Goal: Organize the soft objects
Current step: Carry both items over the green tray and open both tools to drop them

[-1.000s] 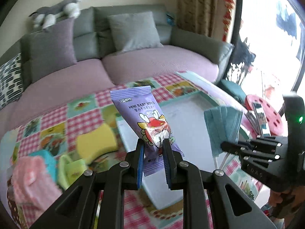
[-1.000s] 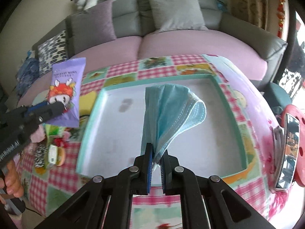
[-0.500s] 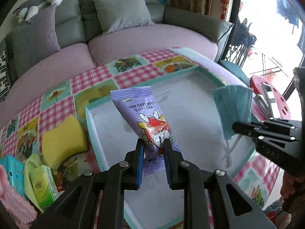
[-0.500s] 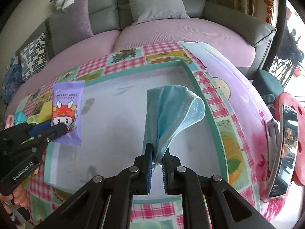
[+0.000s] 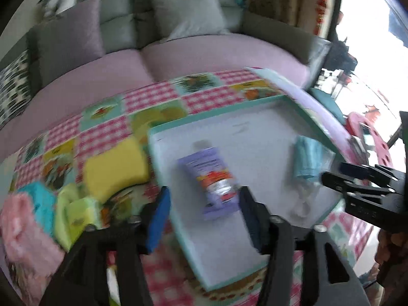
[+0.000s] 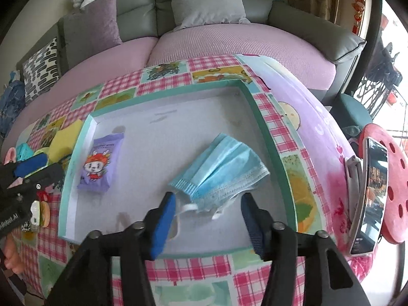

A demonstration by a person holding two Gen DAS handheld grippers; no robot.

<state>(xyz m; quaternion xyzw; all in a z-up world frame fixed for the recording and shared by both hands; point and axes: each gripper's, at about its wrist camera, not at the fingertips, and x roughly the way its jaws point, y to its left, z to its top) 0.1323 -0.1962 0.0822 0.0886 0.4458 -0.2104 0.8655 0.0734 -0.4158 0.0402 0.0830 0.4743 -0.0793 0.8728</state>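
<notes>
A purple pack of baby wipes (image 5: 213,181) (image 6: 100,162) lies flat in the left part of the teal-rimmed white tray (image 5: 270,99) (image 6: 265,127). A blue face mask (image 6: 221,170) (image 5: 307,160) lies in the tray's right part. My left gripper (image 5: 204,216) is open and empty just behind the wipes. My right gripper (image 6: 207,216) is open and empty just behind the mask. A yellow sponge (image 5: 116,168), green tissue packs (image 5: 76,216), a teal pack (image 5: 43,204) and a pink fluffy cloth (image 5: 23,232) lie left of the tray.
The tray sits on a checked tablecloth (image 6: 211,63). A phone (image 6: 369,193) stands on a red stool (image 6: 392,188) at the right. A pink and grey sofa (image 6: 229,38) with cushions is behind the table.
Both grippers opened. The wipes pack dropped flat into the tray's left part and the mask dropped into its right part. Both grippers pulled back slightly.
</notes>
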